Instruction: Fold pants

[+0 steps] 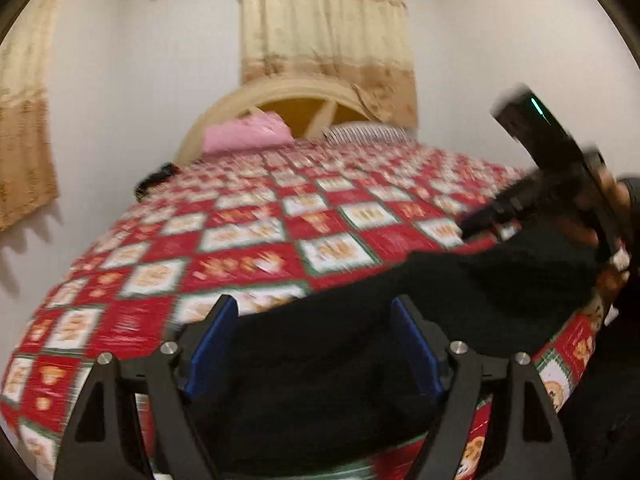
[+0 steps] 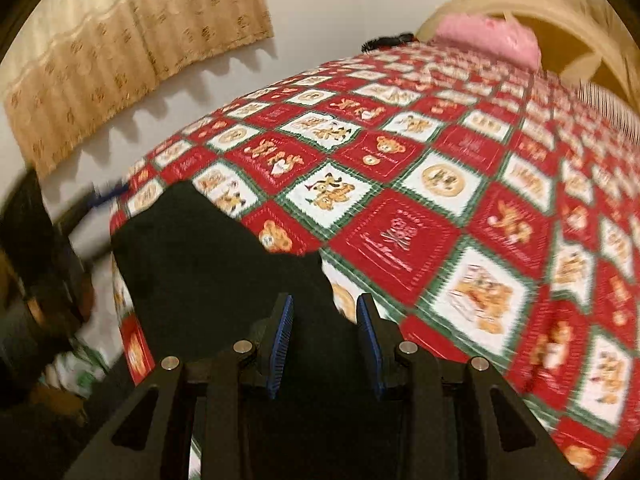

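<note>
My left tool (image 1: pixel 314 322) and right tool (image 2: pixel 325 320) both hover spread apart over the black pants (image 1: pixel 440 296). The soft, dark cloth lies lengthwise along the bed's (image 1: pixel 240 216) near edge, on its glossy red-and-white checked cover.

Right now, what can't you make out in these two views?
- Pants layout: black, featureless; legs and waistband untellable in both views.
- Right gripper, left wrist view: motion-blurred, fingers unclear.
- Dark item beside pink pillow: too small, blurred.
- Pants' near edge: hidden behind left gripper.
</note>
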